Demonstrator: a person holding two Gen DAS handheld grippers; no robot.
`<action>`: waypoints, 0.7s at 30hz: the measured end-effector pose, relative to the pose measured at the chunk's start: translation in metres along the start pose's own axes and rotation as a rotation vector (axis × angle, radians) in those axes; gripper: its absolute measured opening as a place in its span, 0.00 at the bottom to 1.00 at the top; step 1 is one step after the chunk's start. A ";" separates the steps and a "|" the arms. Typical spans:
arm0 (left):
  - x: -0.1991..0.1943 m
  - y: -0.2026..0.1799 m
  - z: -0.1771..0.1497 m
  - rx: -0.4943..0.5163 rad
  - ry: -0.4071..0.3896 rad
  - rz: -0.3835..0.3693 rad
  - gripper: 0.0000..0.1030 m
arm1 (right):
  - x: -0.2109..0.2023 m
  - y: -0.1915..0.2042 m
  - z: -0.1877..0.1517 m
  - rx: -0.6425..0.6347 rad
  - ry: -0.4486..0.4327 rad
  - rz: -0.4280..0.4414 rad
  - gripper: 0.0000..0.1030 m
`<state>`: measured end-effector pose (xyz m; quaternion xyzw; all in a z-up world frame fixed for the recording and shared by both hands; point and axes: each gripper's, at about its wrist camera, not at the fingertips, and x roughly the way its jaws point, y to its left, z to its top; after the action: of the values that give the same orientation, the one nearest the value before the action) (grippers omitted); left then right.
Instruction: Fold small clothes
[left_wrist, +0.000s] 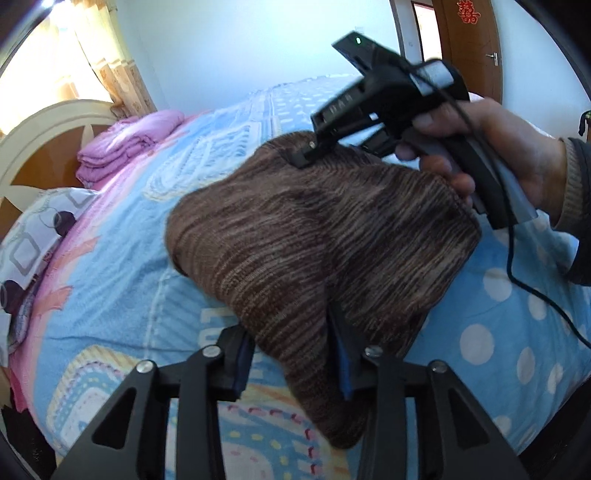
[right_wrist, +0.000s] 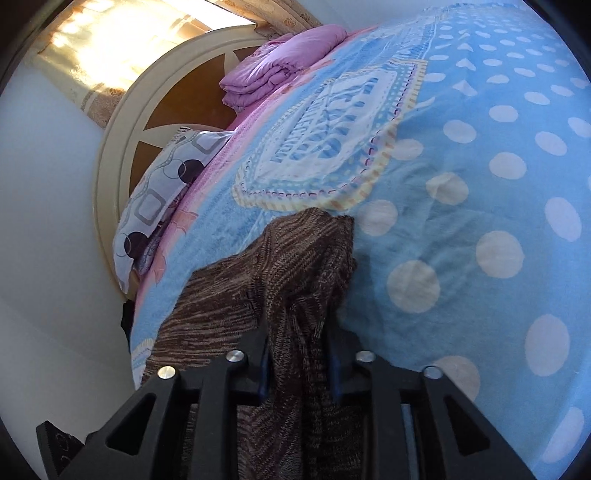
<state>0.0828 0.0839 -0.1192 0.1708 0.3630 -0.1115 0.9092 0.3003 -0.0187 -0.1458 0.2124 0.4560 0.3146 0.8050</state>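
A brown striped knit garment (left_wrist: 325, 236) is bunched on the blue blanket (left_wrist: 498, 314) of a bed. In the left wrist view my left gripper (left_wrist: 291, 354) straddles its near end; the jaws stand apart with the knit loose between the blue pads, not pinched. A hand (left_wrist: 517, 158) holds my right gripper (left_wrist: 306, 153) at the garment's far edge, one fingertip resting on the knit. In the right wrist view the garment (right_wrist: 295, 266) hangs in folds between the parted jaws of the right gripper (right_wrist: 299, 354), which are open around it. The dotted blanket (right_wrist: 461, 166) lies beyond.
A folded purple blanket (left_wrist: 125, 144) (right_wrist: 273, 74) and a patterned pillow (left_wrist: 37, 229) (right_wrist: 159, 199) lie by the round headboard (left_wrist: 44, 147) (right_wrist: 122, 122). A black cable (left_wrist: 535, 291) trails from the right gripper. A wooden door (left_wrist: 472, 44) stands behind.
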 end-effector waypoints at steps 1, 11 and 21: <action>-0.009 0.001 0.001 0.005 -0.023 0.000 0.42 | -0.002 0.001 -0.002 -0.016 -0.001 -0.024 0.41; 0.005 0.058 0.021 -0.168 -0.089 0.247 0.75 | -0.059 0.033 -0.046 -0.142 -0.078 -0.066 0.55; 0.012 0.035 0.009 -0.186 -0.065 0.240 0.74 | -0.067 0.020 -0.106 -0.248 -0.048 -0.429 0.54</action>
<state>0.1086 0.1111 -0.1132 0.1243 0.3193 0.0266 0.9391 0.1763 -0.0453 -0.1455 0.0177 0.4295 0.1850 0.8837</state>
